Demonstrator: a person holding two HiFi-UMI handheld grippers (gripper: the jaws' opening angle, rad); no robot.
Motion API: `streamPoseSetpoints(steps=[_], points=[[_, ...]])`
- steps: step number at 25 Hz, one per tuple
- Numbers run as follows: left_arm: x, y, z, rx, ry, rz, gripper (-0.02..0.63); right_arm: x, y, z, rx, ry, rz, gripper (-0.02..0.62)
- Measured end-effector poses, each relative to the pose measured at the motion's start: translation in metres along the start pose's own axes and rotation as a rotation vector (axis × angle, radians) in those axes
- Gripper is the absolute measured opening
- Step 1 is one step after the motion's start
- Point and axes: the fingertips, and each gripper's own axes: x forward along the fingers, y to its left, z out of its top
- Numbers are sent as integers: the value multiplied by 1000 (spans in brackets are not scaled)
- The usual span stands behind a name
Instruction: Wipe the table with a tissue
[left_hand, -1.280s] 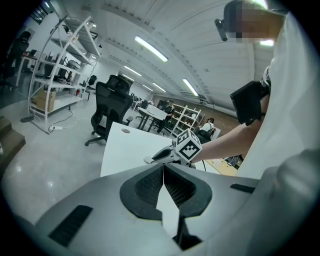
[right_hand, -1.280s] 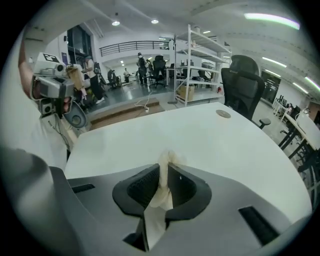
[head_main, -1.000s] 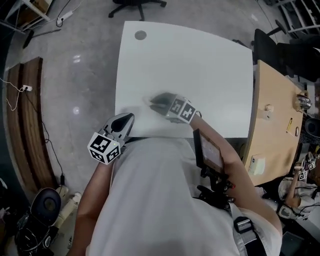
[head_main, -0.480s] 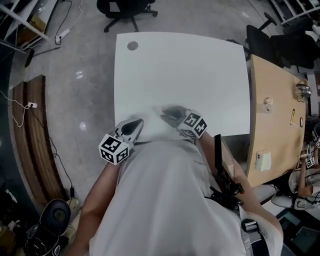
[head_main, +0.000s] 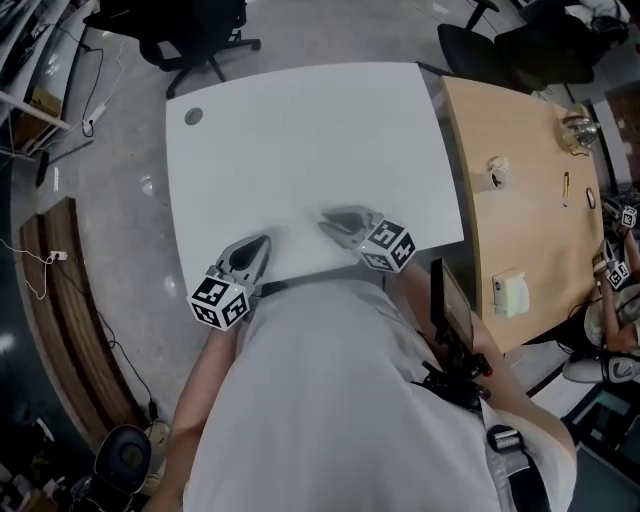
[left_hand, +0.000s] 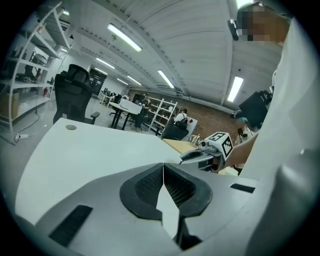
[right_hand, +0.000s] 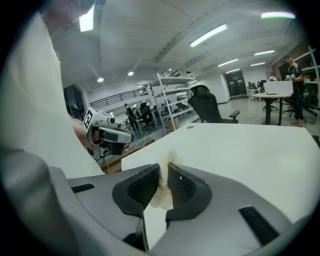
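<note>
The right gripper (right_hand: 163, 167) is clamped on a crumpled tissue (right_hand: 163, 195), which fills the gap between its pads and pokes past the tips, above the table (head_main: 300, 130) near its front edge. The left gripper (left_hand: 163, 165) hovers beside it, jaws together and empty.

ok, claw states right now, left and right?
Left claw: closed, empty.
Right claw: closed on the tissue.

Head view steeply down on white table (head_main: 300, 130); left, right gripper views low, close along jaws, sharing it.
</note>
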Motion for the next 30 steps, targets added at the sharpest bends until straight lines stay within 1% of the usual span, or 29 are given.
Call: streamPoseSetpoints(steps=[3,6,10,14,19,30], points=[[16,-16,8,39,-2,-29,6,-38,-22,2,8,-47,-87,55],[28,-28,11,71,11,-11,6,-67,-35,3,13,-77,-119,55],[49,-65,-1,76,30,-18,6,-118,-42,-10,34,-107,-162,57],[65,-96,-11,88,42,-33,6,-146,-43,-20,44,-141,-172,57],[86,-140,-29,114,78,-72,6,-182,-38,-45,72,-160,-193,57],[103,-167,-37,127,76,-52,6,-209,-48,-59,59,-179,-191,55]])
